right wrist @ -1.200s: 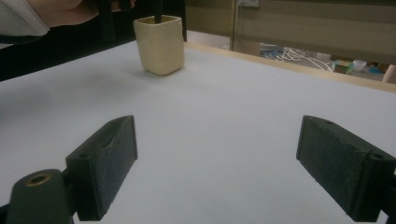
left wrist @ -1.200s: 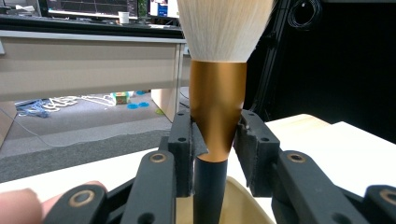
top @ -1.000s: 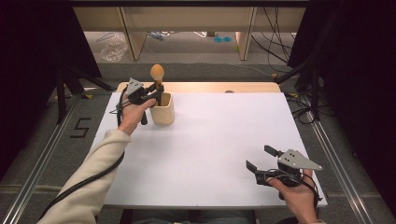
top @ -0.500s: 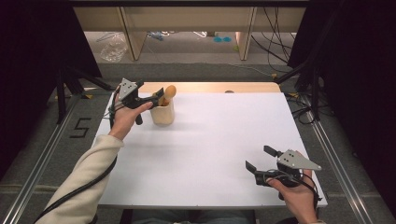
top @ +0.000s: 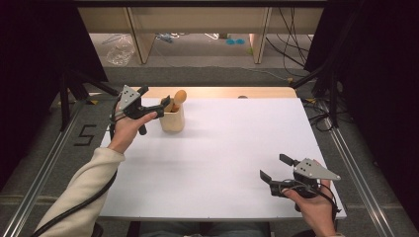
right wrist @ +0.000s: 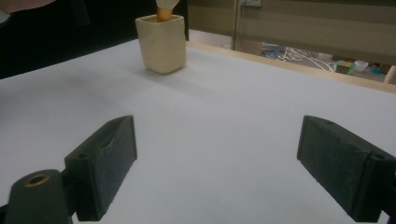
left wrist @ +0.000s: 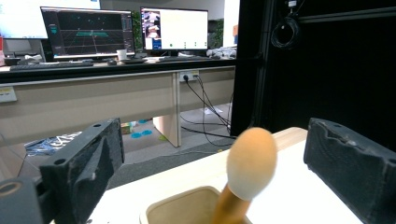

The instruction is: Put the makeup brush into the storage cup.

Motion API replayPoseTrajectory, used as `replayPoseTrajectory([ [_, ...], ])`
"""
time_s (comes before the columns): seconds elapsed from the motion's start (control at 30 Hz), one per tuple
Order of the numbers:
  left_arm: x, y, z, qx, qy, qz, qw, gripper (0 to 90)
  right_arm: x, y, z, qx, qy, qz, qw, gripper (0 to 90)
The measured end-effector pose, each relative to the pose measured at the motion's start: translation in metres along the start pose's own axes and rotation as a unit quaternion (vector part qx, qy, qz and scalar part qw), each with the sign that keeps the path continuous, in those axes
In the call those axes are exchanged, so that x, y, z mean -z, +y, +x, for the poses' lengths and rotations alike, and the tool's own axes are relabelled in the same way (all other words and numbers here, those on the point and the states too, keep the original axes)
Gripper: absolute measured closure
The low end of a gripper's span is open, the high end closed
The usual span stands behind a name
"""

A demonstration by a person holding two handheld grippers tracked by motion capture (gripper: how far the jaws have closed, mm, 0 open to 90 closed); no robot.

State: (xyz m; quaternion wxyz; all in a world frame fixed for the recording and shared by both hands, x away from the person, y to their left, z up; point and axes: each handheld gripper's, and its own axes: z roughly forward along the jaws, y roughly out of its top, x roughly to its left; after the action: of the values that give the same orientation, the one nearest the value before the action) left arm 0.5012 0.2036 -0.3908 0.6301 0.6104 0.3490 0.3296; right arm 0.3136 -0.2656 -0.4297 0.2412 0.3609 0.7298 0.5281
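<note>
A pale wooden cup (top: 173, 120) stands at the back left of the white tabletop (top: 232, 148). A wooden utensil with a rounded head (top: 180, 96) leans in it. My left gripper (top: 154, 96) hovers just left of the cup. Its jaws have just been opening and now stand open. In the left gripper view the utensil head (left wrist: 251, 161) rises between the wide jaws of the left gripper (left wrist: 215, 140) above the cup rim (left wrist: 187, 200), and neither pad touches it. My right gripper (top: 276, 168) rests open and empty near the front right. The right gripper (right wrist: 217, 140) faces the far-off cup (right wrist: 162, 44).
A bare wooden strip (top: 222, 92) runs along the table's back edge. Black stands and cables (top: 321, 103) flank both sides. Metal rails (top: 44, 173) run along the floor at the left and right. Desk legs (top: 141, 39) stand on the floor beyond the table.
My left gripper has let go of the utensil and drawn back to the left and slightly up. The utensil dropped lower and now leans in the cup. The right gripper has not moved.
</note>
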Motion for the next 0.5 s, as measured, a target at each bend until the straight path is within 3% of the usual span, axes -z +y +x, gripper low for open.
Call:
replayPoseTrajectory([
  [0.5,0.022,0.003,-0.008,0.000,-0.003,-0.006,1.0000,4.9,0.000,0.000,0.000,0.000,-0.001,0.001,1.0000,12.9],
])
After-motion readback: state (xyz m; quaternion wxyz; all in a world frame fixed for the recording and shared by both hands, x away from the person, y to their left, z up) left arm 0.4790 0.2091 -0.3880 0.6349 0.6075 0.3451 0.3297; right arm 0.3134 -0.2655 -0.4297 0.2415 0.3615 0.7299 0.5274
